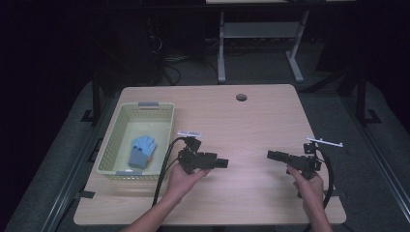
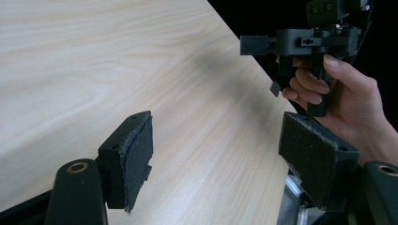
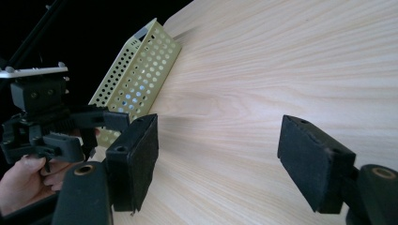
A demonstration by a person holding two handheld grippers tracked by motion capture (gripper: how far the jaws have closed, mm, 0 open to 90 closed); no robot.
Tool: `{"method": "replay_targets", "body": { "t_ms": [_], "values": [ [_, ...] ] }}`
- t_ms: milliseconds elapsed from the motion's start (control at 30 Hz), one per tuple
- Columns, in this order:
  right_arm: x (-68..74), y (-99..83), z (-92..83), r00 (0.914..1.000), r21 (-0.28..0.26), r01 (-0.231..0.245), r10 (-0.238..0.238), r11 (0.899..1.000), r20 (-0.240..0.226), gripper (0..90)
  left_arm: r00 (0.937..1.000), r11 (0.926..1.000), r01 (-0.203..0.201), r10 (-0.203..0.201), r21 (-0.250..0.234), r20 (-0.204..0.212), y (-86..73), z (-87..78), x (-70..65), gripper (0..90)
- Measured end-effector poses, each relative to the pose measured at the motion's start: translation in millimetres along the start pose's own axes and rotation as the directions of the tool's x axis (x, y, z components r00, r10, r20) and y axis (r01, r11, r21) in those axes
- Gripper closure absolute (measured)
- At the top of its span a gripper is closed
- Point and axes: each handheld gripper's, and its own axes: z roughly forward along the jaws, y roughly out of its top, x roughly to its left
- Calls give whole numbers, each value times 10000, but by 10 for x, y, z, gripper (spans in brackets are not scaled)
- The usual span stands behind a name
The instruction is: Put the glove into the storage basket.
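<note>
Facing each other over bare table (image 1: 251,121), the left gripper (image 1: 220,163) and right gripper (image 1: 271,154) hover well apart, both with jaws spread and nothing between them. Left of the left gripper sits the basket (image 1: 112,130), and a blue glove (image 1: 141,151) lies inside it, near but untouched.
</note>
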Motion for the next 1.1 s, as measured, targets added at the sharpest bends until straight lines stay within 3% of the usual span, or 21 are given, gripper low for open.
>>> {"method": "replay_targets", "body": {
  "t_ms": [400, 567, 733, 900, 1100],
  "values": [
    [-72, -107, -107, 9999, 78, 17, -18, 10000, 102, 284, 9997, 9999, -31, 28, 116, 225, -199, 30, -2, 261],
    [-99, -173, -141, 10000, 110, -50, 51, 9999, -40, 279, 9987, 9987, -503, 502, 115, 77, -241, 23, -28, 262],
    [-110, -219, -158, 9998, 175, -18, 21, 9998, -176, 275, 9981, 9982, -584, 581, 124, 192, -284, 23, -25, 261],
    [-132, -269, -176, 9994, 109, -161, 164, 9998, -289, 273, 9970, 9988, -457, 446, 175, 626, -387, 30, -18, 259],
    [-164, -354, -213, 9990, 39, -254, 256, 9997, -376, 270, 9942, 9970, -769, 764, 44, 755, -490, -14, -55, 259]
  ]
}}
